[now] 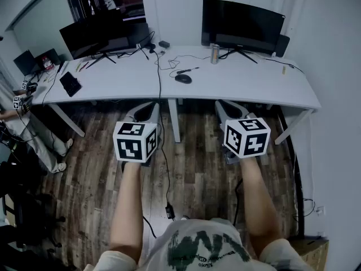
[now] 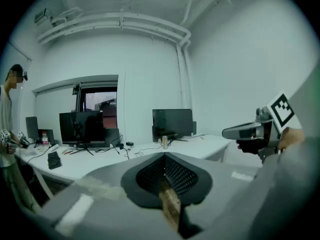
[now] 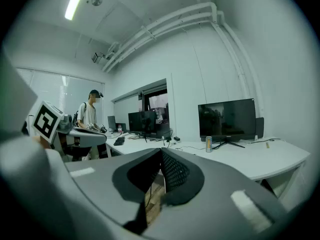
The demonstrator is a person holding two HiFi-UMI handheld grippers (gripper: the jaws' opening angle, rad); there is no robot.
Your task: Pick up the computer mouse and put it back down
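Observation:
The dark computer mouse (image 1: 183, 78) lies on the white desk (image 1: 237, 86) near its middle, with a cable running back from it. Both grippers hover over the wooden floor in front of the desk, well short of the mouse. My left gripper (image 1: 150, 108) points toward the desk, and its jaws are shut with nothing between them (image 2: 164, 156). My right gripper (image 1: 224, 106) is level with it on the other side, also shut and empty (image 3: 161, 153). From each gripper view the other gripper shows off to the side.
Two dark monitors (image 1: 242, 22) (image 1: 93, 35) stand at the back of the desk. A can (image 1: 215, 53), a pen (image 1: 187, 70), loose cables and a dark flat device (image 1: 70, 83) lie on it. Another person (image 3: 90, 115) stands at the desk's left end.

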